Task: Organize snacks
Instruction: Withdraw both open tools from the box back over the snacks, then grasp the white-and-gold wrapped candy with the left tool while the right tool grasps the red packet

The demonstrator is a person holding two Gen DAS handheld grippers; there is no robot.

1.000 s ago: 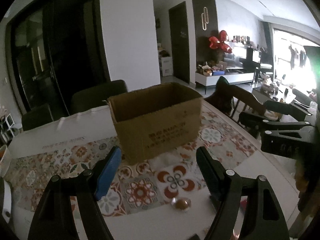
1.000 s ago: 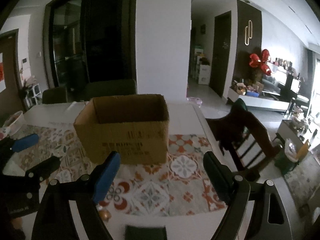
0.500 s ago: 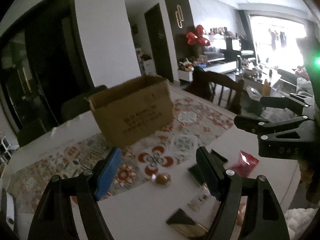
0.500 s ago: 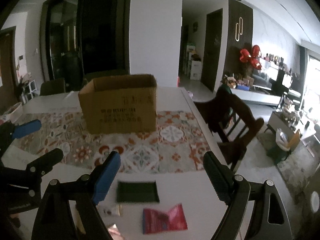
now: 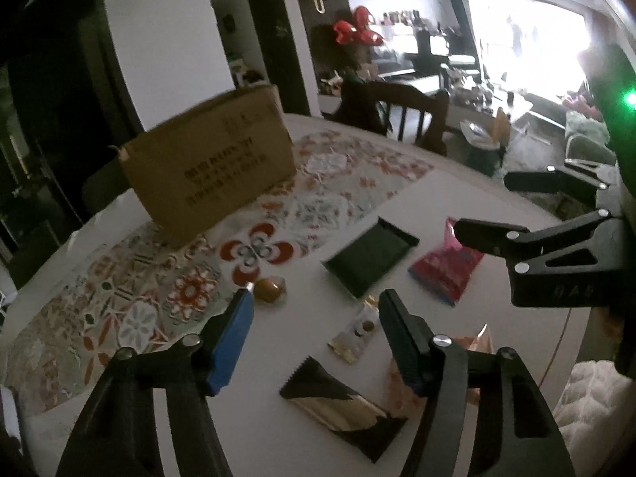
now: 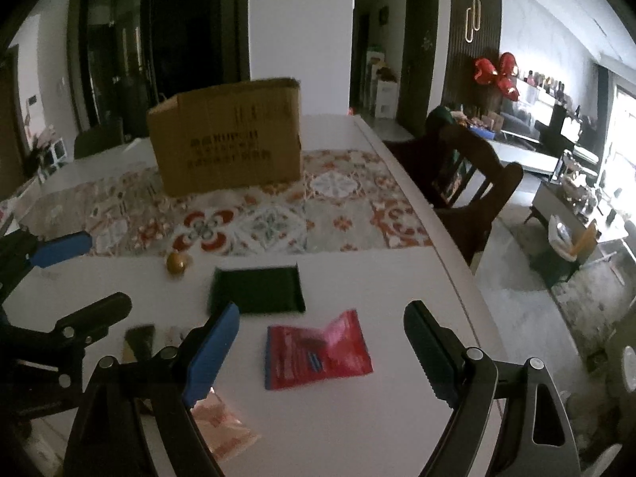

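An open cardboard box point(image 5: 210, 167) point(image 6: 226, 139) stands on the patterned runner at the far side of the table. Several snacks lie on the white table near me: a dark green packet point(image 5: 369, 256) point(image 6: 256, 288), a red packet point(image 5: 447, 268) point(image 6: 318, 351), a round gold candy point(image 5: 267, 289) point(image 6: 175, 263), a small clear packet point(image 5: 353, 338), a dark and gold packet point(image 5: 346, 409) and a pink packet point(image 6: 222, 425). My left gripper point(image 5: 316, 310) is open and empty above the small clear packet. My right gripper point(image 6: 322, 318) is open and empty above the red packet.
A patterned runner point(image 6: 286, 214) covers the middle of the table point(image 6: 397, 417). A dark wooden chair point(image 6: 465, 183) stands at the table's right edge. The right gripper shows at the right in the left wrist view point(image 5: 497, 210), and the left gripper at the left in the right wrist view point(image 6: 75, 274).
Both grippers have pulled back from the box and tilted down, so the snacks on the near table came into view. Both stay open.
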